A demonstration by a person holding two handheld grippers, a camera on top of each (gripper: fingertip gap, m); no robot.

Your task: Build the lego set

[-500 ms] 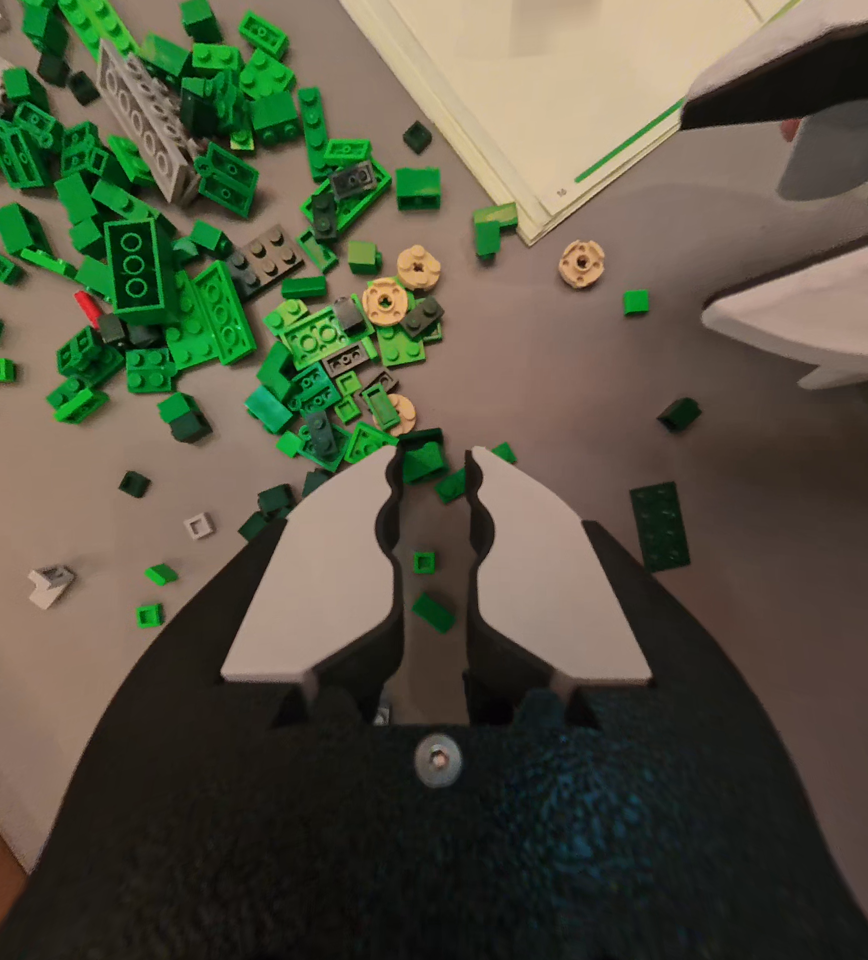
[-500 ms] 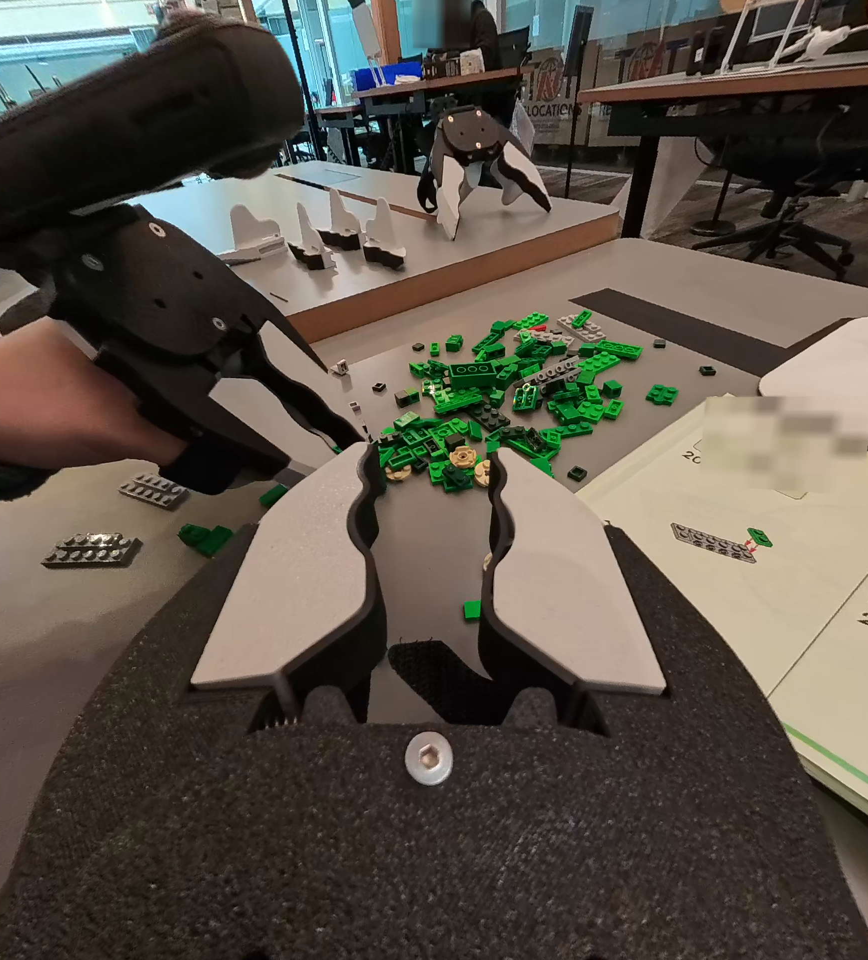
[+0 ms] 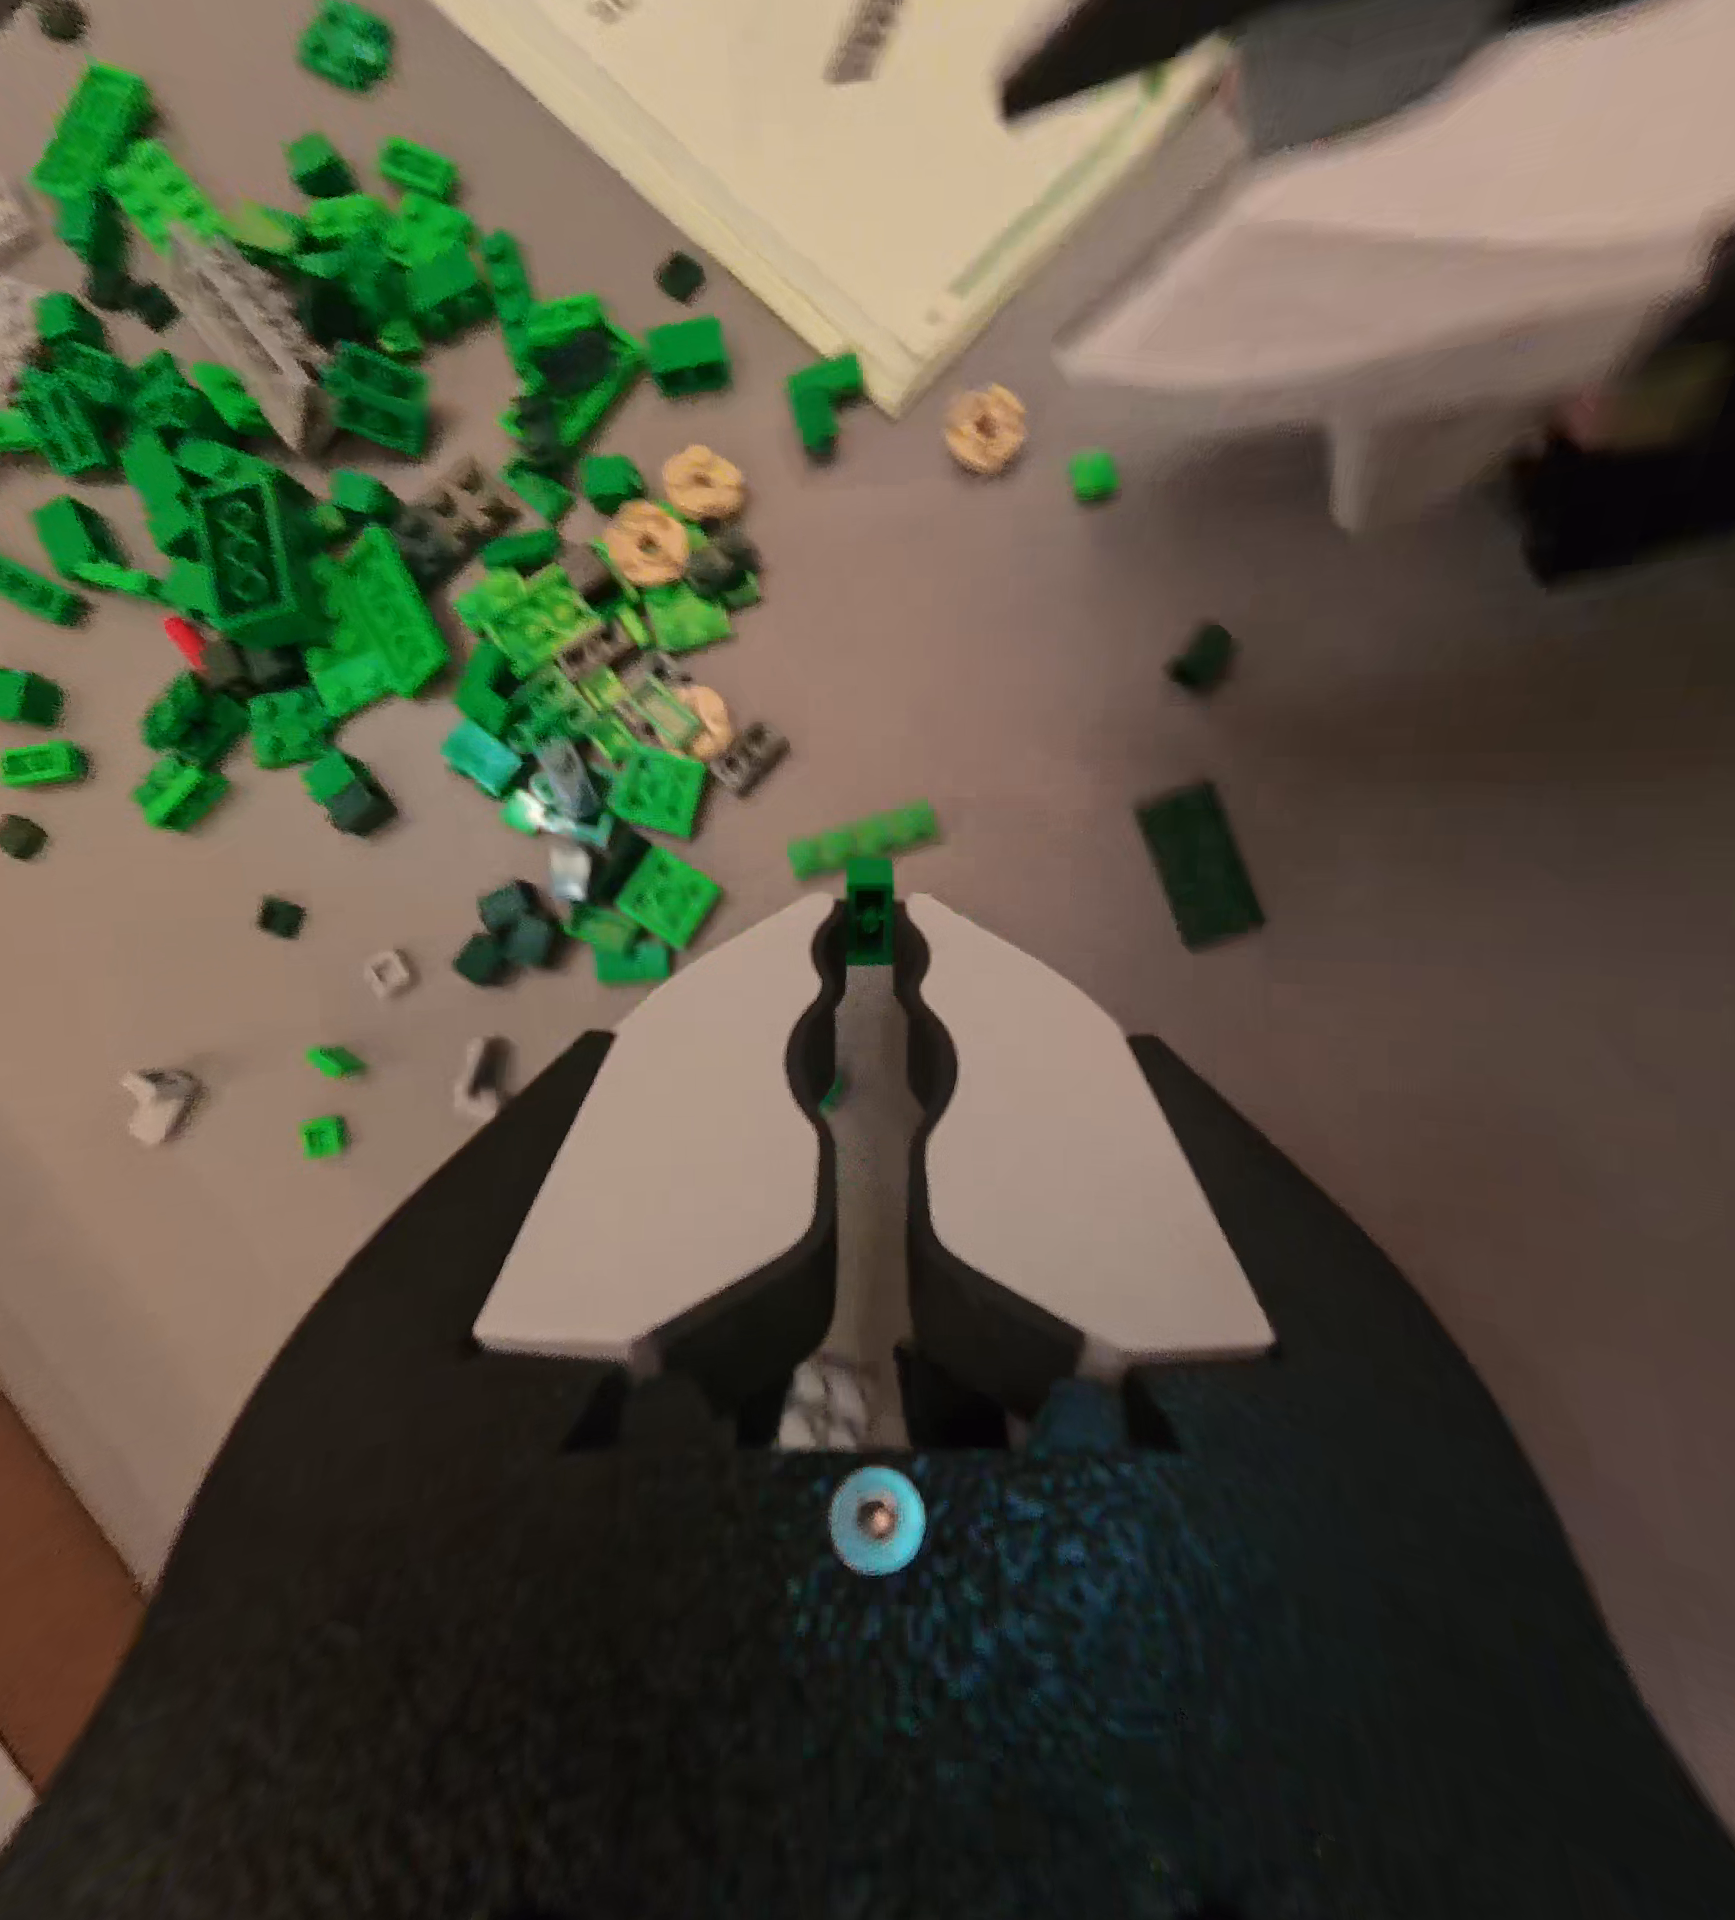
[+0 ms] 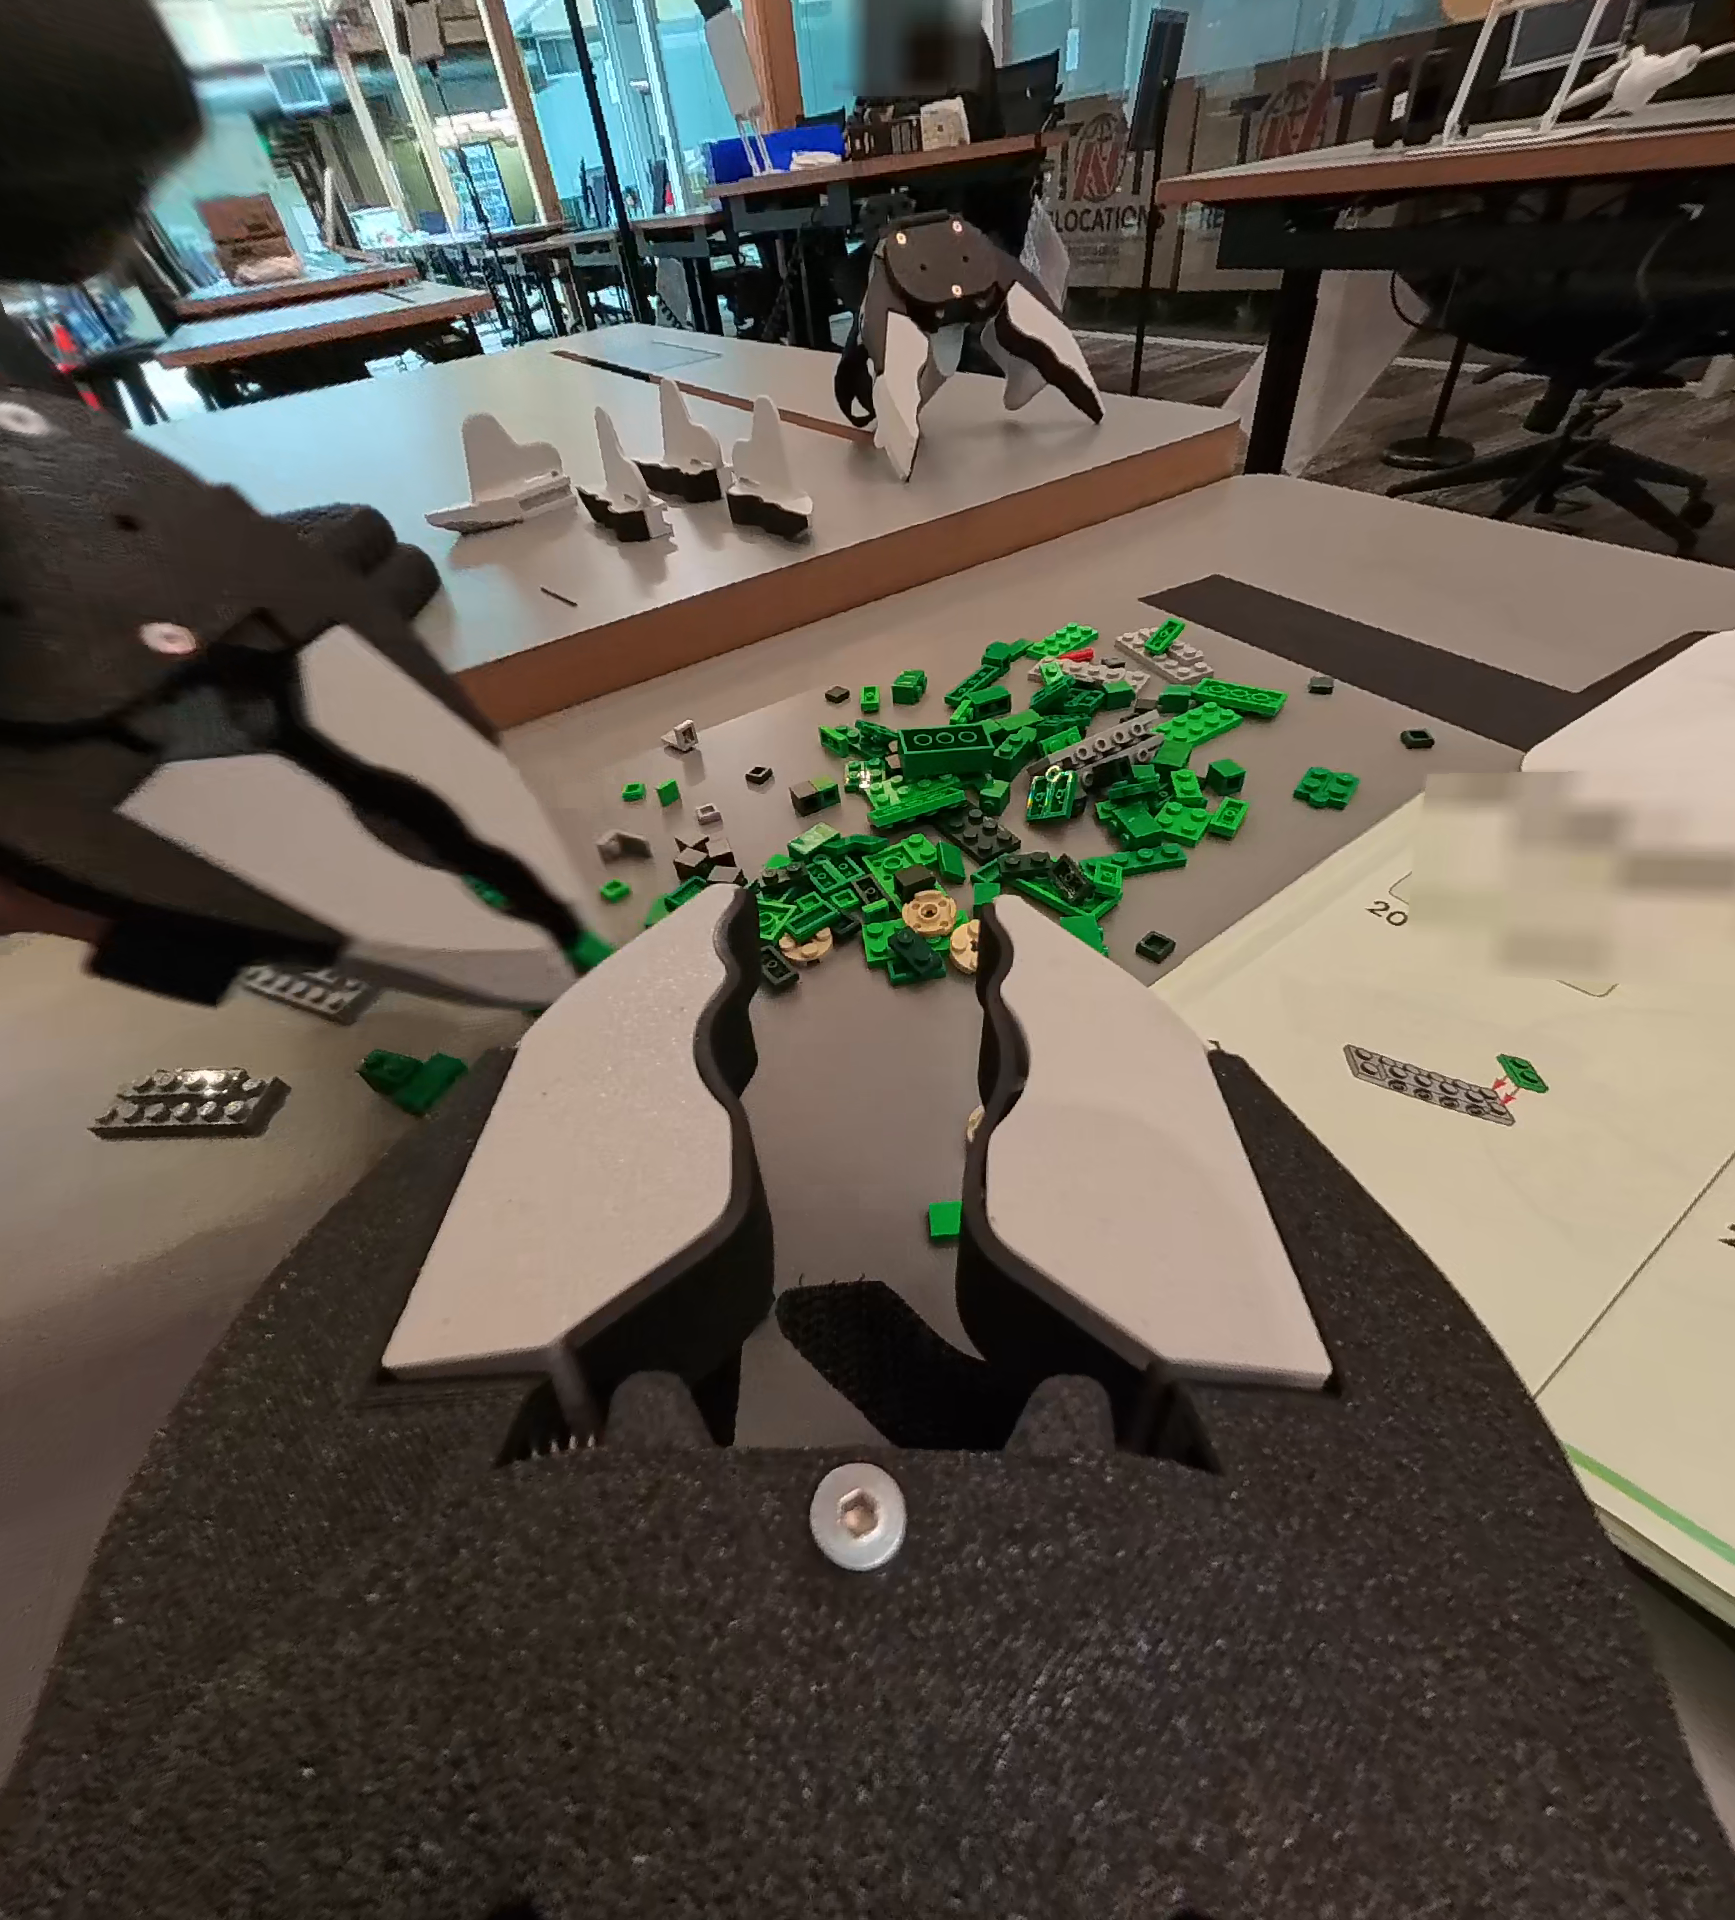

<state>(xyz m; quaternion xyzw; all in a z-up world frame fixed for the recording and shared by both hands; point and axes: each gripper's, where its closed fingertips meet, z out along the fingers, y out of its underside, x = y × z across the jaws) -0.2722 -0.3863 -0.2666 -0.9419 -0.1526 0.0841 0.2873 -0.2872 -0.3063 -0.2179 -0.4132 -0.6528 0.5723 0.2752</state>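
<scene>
My left gripper point(image 3: 869, 902) is shut on a small green brick point(image 3: 868, 928) held at its fingertips, above the grey table. It also shows in the right wrist view point(image 4: 572, 940), at the left, with the green piece point(image 4: 590, 948) at its tip. A pile of loose green, grey and tan lego pieces point(image 3: 343, 582) lies ahead to the left. My right gripper point(image 4: 863, 925) is open and empty, low over the table at the near edge of the pile point(image 4: 998, 821). A tiny green piece point(image 4: 943, 1218) lies on the table between its fingers.
An open instruction booklet point(image 4: 1465, 1143) lies to the right of the pile. Two dark grey plates point(image 4: 190, 1101) and a green piece point(image 4: 413, 1075) lie at the left. A dark green plate point(image 3: 1198, 878) and a bright green strip point(image 3: 863, 840) lie near my left fingertips. Spare gripper parts stand on a far table point(image 4: 634, 488).
My left gripper has shut on the small green brick and lifted back from the pile; its view is blurred by motion. My right gripper has stayed open and shifted little.
</scene>
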